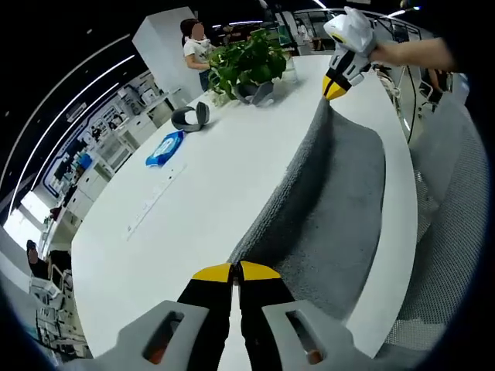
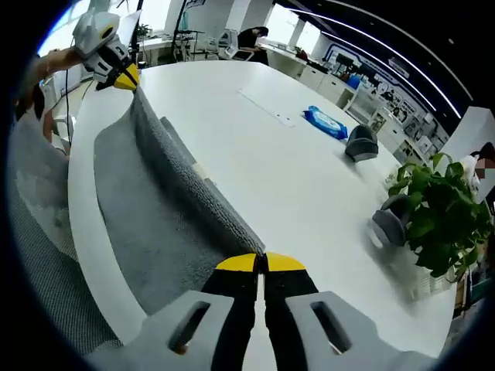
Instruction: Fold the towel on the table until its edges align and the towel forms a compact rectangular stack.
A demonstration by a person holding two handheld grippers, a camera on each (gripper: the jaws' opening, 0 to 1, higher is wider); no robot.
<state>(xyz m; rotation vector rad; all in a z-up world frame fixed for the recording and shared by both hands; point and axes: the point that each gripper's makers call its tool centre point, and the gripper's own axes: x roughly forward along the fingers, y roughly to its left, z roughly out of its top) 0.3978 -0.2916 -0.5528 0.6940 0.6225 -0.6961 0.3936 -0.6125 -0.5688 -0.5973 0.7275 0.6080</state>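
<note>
Grey towel (image 1: 340,193) taut btwn both grippers, edge raised

The room was big and bright, like an office. Long strips of light (image 1: 93,81) ran across a dark ceiling (image 2: 433,46). A thick white pillar (image 1: 164,48) stood at the far end of the big white table (image 1: 193,209). Shelves (image 1: 116,135) full of small things lined one wall. Bright windows (image 2: 158,11) let in daylight. A grey carpet (image 1: 452,224) covered the floor.
</note>
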